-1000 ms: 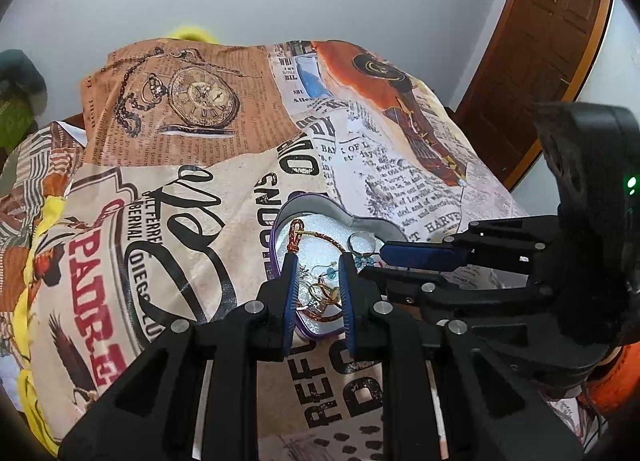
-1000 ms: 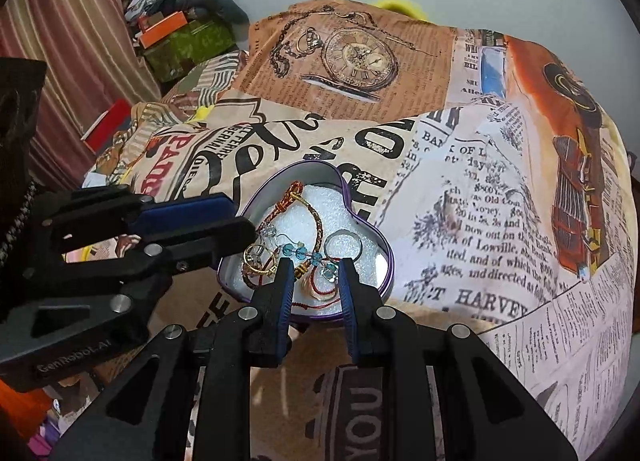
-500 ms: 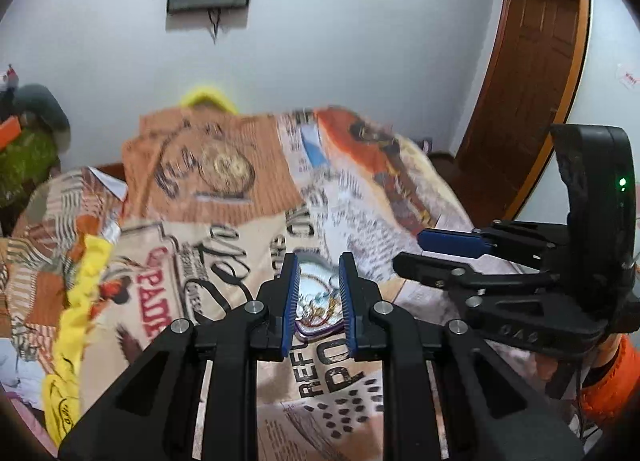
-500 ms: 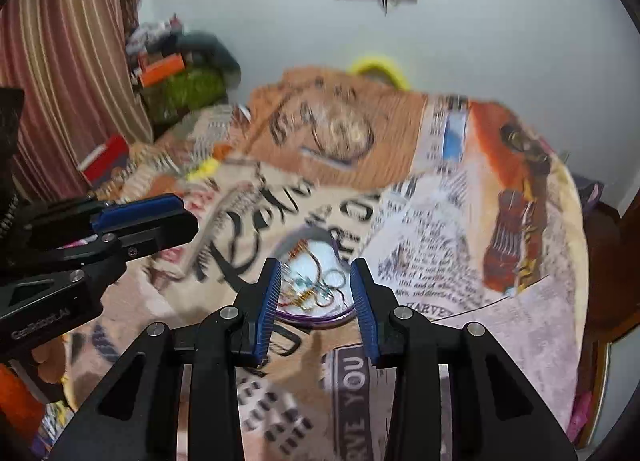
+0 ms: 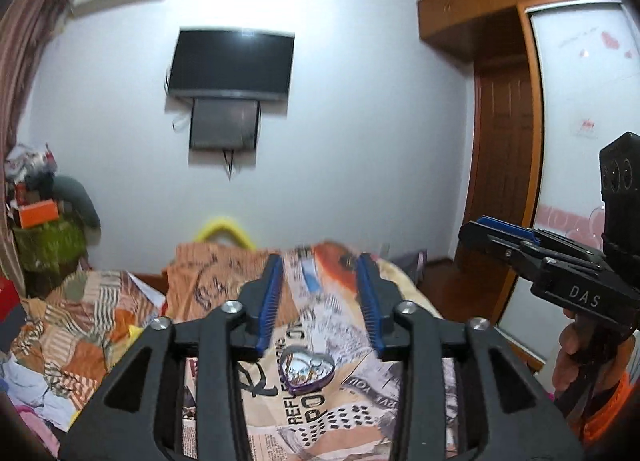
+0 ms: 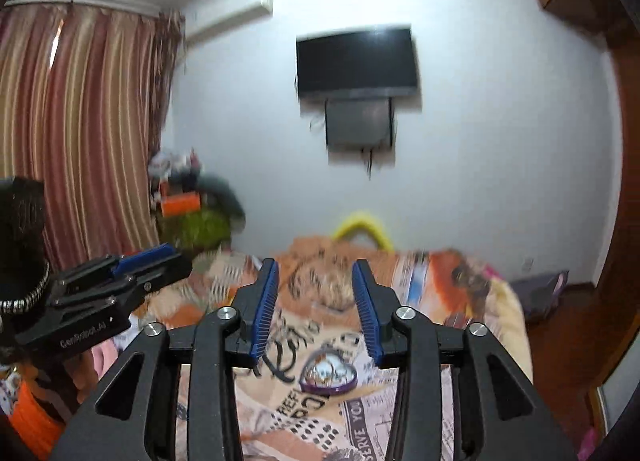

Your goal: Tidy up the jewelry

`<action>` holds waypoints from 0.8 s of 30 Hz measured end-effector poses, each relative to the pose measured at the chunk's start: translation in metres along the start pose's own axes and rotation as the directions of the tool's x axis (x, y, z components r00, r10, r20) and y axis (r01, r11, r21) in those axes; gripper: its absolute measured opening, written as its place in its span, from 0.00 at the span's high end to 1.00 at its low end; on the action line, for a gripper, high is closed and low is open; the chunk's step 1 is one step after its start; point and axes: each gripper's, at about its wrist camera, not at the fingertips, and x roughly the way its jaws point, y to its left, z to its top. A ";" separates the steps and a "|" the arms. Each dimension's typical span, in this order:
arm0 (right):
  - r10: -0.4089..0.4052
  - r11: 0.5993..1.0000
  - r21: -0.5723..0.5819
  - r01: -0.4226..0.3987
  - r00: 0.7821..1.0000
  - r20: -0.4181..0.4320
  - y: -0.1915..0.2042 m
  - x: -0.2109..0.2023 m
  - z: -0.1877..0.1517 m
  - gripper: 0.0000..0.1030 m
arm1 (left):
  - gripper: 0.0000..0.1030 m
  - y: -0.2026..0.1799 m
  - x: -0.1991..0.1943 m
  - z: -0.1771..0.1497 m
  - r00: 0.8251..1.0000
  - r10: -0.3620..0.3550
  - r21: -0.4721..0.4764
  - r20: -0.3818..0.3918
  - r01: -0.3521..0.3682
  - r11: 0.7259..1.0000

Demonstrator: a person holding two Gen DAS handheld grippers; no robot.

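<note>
You are holding the left gripper [image 5: 320, 293] with its blue-padded fingers [image 5: 269, 301] spread wide and nothing between them. Below the gap and a little toward the camera, the heart-shaped tin [image 5: 307, 370] is lying on the bedspread [image 5: 332, 413], well clear of both fingertips; small gold and beaded jewelry [image 5: 305, 372] is sitting inside it, too small to sort piece from piece. Off to the right of your left fingers, the right gripper [image 5: 496, 237] is hanging in the air, seen side-on.

You are holding the right gripper [image 6: 314, 293] the same way: fingers [image 6: 366, 301] wide apart, gripping nothing. The heart-shaped tin [image 6: 329, 375] is showing low in the gap, nearer the right-hand finger and apart from it, resting on the newspaper-print bedspread [image 6: 280, 413]. The picture is blurred, so the contents read only as pale and gold shapes. To the left of these fingers the left gripper [image 6: 160, 261] is floating level above the bed edge.

Beyond both sets of fingertips, a yellow hoop [image 5: 224, 229] is peeking over the far end of the bed, and a dark television [image 5: 231, 65] is hanging on the white wall above it. A striped curtain [image 6: 80, 133] is hanging far to the left.
</note>
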 end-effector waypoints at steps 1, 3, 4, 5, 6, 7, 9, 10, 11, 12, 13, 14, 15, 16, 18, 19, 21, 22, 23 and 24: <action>-0.008 1.000 0.005 0.008 1.000 0.022 0.003 -0.008 -0.001 0.55 | 0.53 -0.005 -0.011 -0.001 1.000 0.012 0.008 0.025 -0.012 1.000; -0.030 1.000 0.004 0.029 0.998 0.055 0.009 -0.019 -0.003 0.49 | 0.38 -0.010 -0.023 -0.004 0.998 0.036 0.015 0.054 -0.037 0.999; -0.040 0.999 0.001 0.040 0.997 0.065 0.010 -0.021 -0.005 0.45 | 0.34 -0.013 -0.031 -0.006 0.996 0.050 0.012 0.070 -0.051 0.999; -0.058 0.998 -0.002 0.059 0.995 0.079 0.013 -0.025 -0.007 0.41 | 0.28 -0.014 -0.035 -0.007 0.996 0.053 0.008 0.076 -0.054 0.999; -0.071 0.997 -0.003 0.072 0.994 0.087 0.015 -0.026 -0.009 0.33 | 0.19 -0.015 -0.039 -0.009 0.995 0.053 0.001 0.079 -0.053 0.999; -0.087 0.996 0.000 0.088 0.991 0.098 0.017 -0.029 -0.011 0.24 | 0.15 -0.014 -0.041 -0.010 0.995 0.055 -0.007 0.079 -0.055 0.998; -0.116 0.993 0.008 0.116 0.987 0.115 0.019 -0.030 -0.016 0.15 | 0.08 -0.013 -0.045 -0.013 0.993 0.078 -0.024 0.091 -0.076 0.997; -0.126 0.992 0.009 0.126 0.985 0.118 0.020 -0.031 -0.018 0.11 | 0.08 -0.014 -0.046 -0.015 0.991 0.098 -0.024 0.096 -0.096 0.995; -0.142 0.990 0.006 0.142 0.983 0.119 0.022 -0.031 -0.020 0.09 | 0.07 -0.014 -0.047 -0.017 0.989 0.109 -0.020 0.095 -0.108 0.994; -0.150 0.989 0.005 0.150 0.981 0.120 0.021 -0.034 -0.019 0.04 | 0.07 -0.014 -0.046 -0.018 0.988 0.123 -0.015 0.090 -0.122 0.992; -0.154 0.988 0.004 0.155 0.980 0.122 0.021 -0.035 -0.018 0.01 | 0.07 -0.013 -0.045 -0.019 0.988 0.129 -0.017 0.085 -0.128 0.992; -0.163 0.986 0.002 0.164 0.979 0.123 0.021 -0.034 -0.019 0.01 | 0.07 -0.012 -0.045 -0.019 0.988 0.129 -0.021 0.081 -0.128 0.992; -0.169 0.985 -0.006 0.171 0.978 0.122 0.022 -0.033 -0.019 0.01 | 0.07 -0.011 -0.046 -0.020 0.989 0.125 -0.026 0.077 -0.124 0.992; -0.173 0.984 -0.014 0.176 0.978 0.119 0.023 -0.031 -0.018 0.01 | 0.07 -0.010 -0.047 -0.020 0.990 0.122 -0.031 0.073 -0.120 0.992; -0.176 0.984 -0.020 0.179 0.978 0.114 0.024 -0.034 -0.019 0.01 | 0.07 -0.012 -0.052 -0.025 0.990 0.126 -0.036 0.069 -0.124 0.992; -0.173 0.984 -0.019 0.176 0.979 0.110 0.024 -0.032 -0.019 0.01 | 0.07 -0.011 -0.050 -0.025 0.989 0.130 -0.038 0.066 -0.127 0.991; -0.169 0.985 -0.016 0.172 0.980 0.104 0.024 -0.033 -0.020 0.01 | 0.07 -0.011 -0.055 -0.028 0.989 0.132 -0.043 0.065 -0.129 0.991; -0.169 0.985 -0.014 0.172 0.980 0.104 0.024 -0.035 -0.021 0.01 | 0.07 -0.010 -0.055 -0.028 0.989 0.133 -0.045 0.062 -0.130 0.990; -0.170 0.985 -0.013 0.172 0.980 0.102 0.023 -0.035 -0.022 0.01 | 0.07 -0.010 -0.055 -0.029 0.989 0.136 -0.046 0.060 -0.133 0.990; -0.169 0.985 -0.012 0.171 0.981 0.099 0.023 -0.035 -0.022 0.01 | 0.07 -0.010 -0.056 -0.029 0.989 0.137 -0.047 0.058 -0.134 0.990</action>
